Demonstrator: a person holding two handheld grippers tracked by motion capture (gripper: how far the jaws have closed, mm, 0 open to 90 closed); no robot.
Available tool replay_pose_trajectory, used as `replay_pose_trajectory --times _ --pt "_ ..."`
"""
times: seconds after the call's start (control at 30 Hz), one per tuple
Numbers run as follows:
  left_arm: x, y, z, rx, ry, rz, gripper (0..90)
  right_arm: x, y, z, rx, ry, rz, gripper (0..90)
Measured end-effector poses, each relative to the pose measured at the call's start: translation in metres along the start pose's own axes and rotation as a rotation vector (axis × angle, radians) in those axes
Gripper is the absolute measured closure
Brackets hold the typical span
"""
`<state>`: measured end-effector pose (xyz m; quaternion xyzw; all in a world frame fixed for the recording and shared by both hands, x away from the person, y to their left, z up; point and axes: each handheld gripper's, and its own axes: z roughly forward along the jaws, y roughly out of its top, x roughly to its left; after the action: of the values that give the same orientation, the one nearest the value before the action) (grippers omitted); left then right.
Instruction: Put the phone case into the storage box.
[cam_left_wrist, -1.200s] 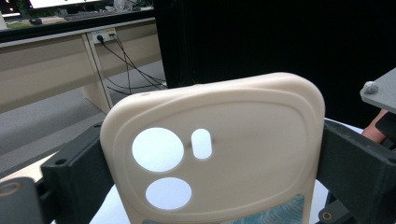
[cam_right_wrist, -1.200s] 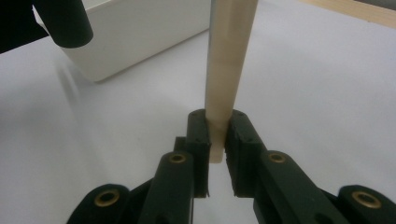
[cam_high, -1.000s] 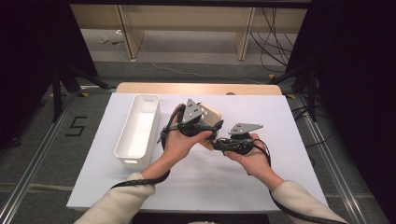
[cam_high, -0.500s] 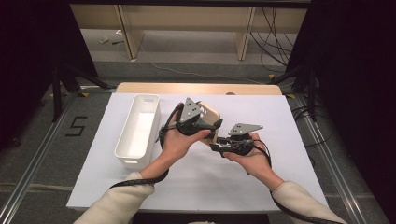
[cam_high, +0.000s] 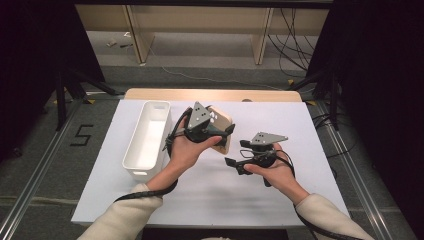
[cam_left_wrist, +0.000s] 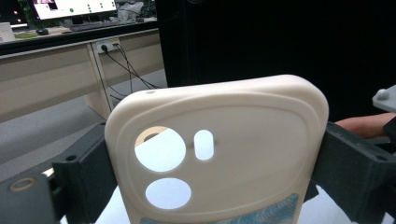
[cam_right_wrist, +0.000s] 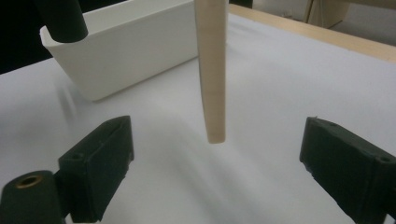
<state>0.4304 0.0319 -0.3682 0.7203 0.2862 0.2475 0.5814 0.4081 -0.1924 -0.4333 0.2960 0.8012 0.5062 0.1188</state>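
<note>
Left gripper: jaws spread wide and pinching a cream phone case across its width, one black jaw pressed against each long edge. Held upright above the white table, camera cutouts toward the gripper's own camera, a patterned strip showing at the lower edge. Seen from above, the phone case stands just right of the left hand, lifted clear of the tabletop and near the white bin, which sits to its left.

Right gripper: jaws have just been opening and now stand wide apart, pressing on nothing. In the right gripper view, the phone case edge-on, hanging down between the two black jaws with clear space on either side, touching neither. Lower end of the case above the table, the white bin behind it to the left. Right hand low over the table, gripper pointing left toward the case, just beside it.
</note>
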Motion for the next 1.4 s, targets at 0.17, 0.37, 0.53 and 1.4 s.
replay_pose_trajectory --times 0.17,0.37,0.53,1.4 --pt "0.002 0.001 -0.003 -0.005 0.005 -0.001 9.2 -0.004 -0.001 -0.006 -0.025 -0.008 0.003 8.6" --pt "0.004 0.003 -0.006 -0.010 0.010 0.000 9.3 -0.006 -0.003 -0.014 -0.047 -0.002 -0.019 8.6" --pt "0.006 0.003 -0.008 -0.011 0.017 0.001 9.3 -0.008 -0.003 -0.021 -0.072 0.004 -0.034 8.6" --pt "0.014 0.005 -0.018 -0.010 0.045 0.000 9.3 -0.011 -0.016 -0.051 -0.105 -0.012 -0.035 8.6"
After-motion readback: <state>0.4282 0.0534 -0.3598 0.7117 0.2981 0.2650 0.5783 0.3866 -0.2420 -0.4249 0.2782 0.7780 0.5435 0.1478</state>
